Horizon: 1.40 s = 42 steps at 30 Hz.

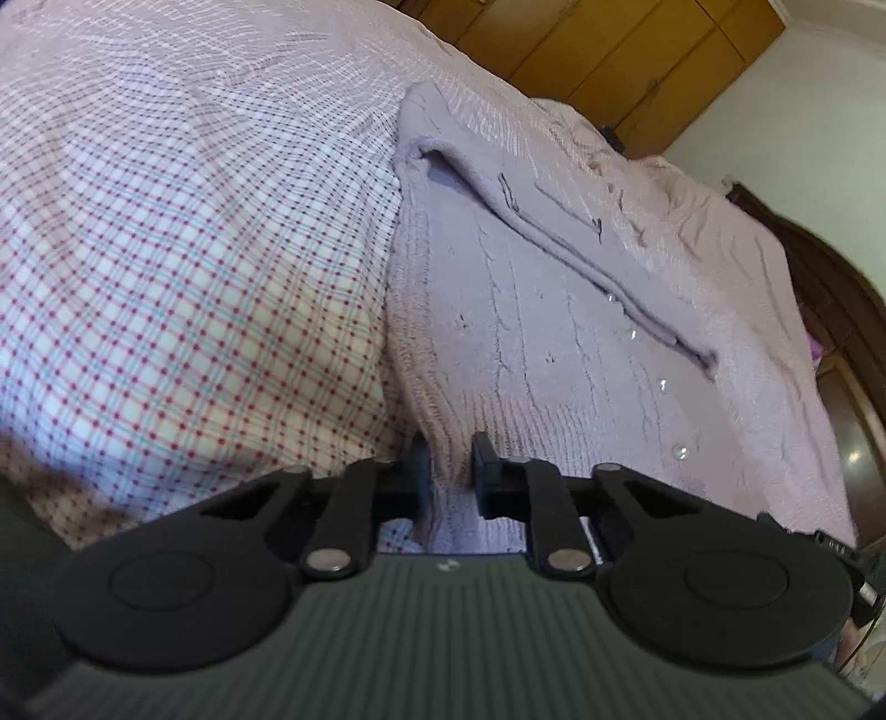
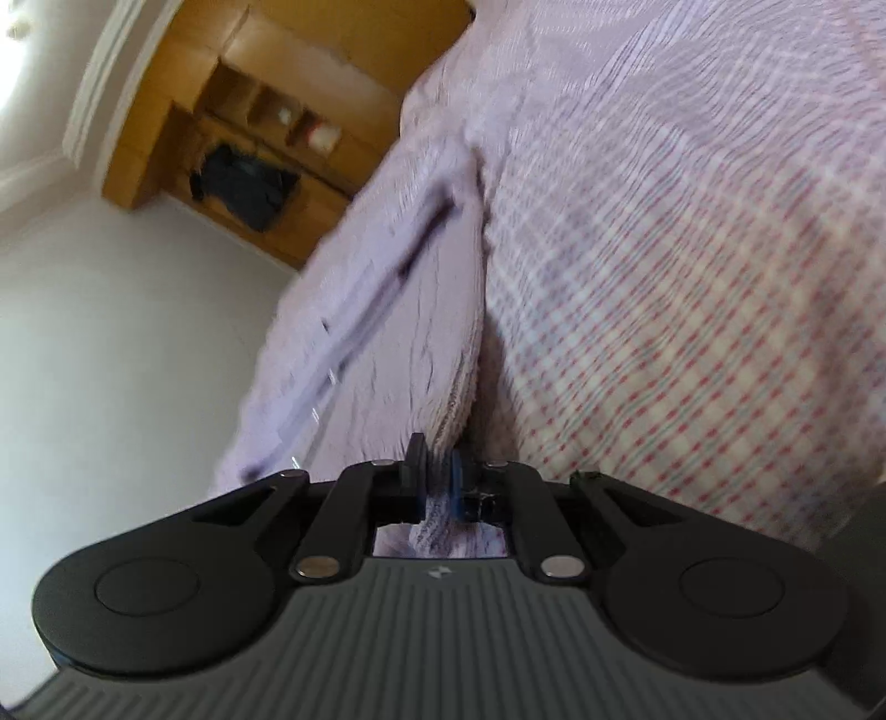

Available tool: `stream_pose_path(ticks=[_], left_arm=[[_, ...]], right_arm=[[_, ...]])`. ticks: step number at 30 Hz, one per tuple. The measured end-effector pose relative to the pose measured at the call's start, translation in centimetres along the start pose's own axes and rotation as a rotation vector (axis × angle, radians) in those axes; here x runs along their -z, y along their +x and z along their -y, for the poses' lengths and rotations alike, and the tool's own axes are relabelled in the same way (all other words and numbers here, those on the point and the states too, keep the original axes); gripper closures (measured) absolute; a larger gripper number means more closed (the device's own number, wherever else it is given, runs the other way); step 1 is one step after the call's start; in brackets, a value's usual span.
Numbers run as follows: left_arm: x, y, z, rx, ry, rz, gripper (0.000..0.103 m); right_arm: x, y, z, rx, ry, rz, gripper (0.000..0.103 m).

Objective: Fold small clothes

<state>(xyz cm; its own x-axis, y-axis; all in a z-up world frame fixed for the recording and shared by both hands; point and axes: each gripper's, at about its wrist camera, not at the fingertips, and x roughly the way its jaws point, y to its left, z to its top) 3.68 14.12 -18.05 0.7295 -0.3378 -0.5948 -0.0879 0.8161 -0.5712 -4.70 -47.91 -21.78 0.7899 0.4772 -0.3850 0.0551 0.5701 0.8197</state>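
Checked bed sheet [image 1: 183, 266], lilac cardigan [image 1: 554, 343] on it

the black 2-finger left gripper [image 1: 451, 462] points down at a slant, its jaws pinched together on a fold of cloth. the black 2-finger right gripper [image 2: 439, 471], rolled sideways, is likewise clamped on cloth.

Both cameras sit just behind their own fingers and look forward and somewhat down along them, very close to the bed. The left wrist view faces along the lilac knitted cardigan [image 1: 554, 310] over the checked sheet [image 1: 183, 266] toward a wooden wardrobe [image 1: 626, 50]. The right wrist view is rolled, facing the same cardigan [image 2: 398, 310], sheet [image 2: 692, 277] and wooden shelving [image 2: 266, 111].
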Motion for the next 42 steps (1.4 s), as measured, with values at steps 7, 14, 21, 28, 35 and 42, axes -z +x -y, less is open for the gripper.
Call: stream_pose_path(ticks=[7,14,21,28,35,42], left_arm=[[-0.4,-2.2,-2.2,0.047,-0.108,0.067,0.089],[-0.2,-1.7,-1.7,0.032,-0.076,0.023,0.085],[0.3,-0.7,-2.0,0.138,-0.121,-0.039,0.017],[-1.2,1.8,-1.5,0.188,-0.163,-0.010,0.017],[-1.4,1.8,-1.9,0.229,-0.178,0.001,0.021],[1.2,1.7,-1.1,0.275,-0.179,-0.071,0.022]], right_arm=[[-0.7,-2.4,1.5,0.002,0.027,0.041,0.095],[-0.7,-3.0,1.7,0.038,-0.010,0.030,0.094],[-0.1,-2.1,1.8,0.050,-0.041,-0.030,0.077],[-0.7,0.2,2.5,-0.043,0.023,-0.061,0.062],[-2.0,1.5,3.9,-0.155,0.151,-0.047,0.060],[-0.4,1.1,3.1,-0.170,0.104,-0.129,0.060]])
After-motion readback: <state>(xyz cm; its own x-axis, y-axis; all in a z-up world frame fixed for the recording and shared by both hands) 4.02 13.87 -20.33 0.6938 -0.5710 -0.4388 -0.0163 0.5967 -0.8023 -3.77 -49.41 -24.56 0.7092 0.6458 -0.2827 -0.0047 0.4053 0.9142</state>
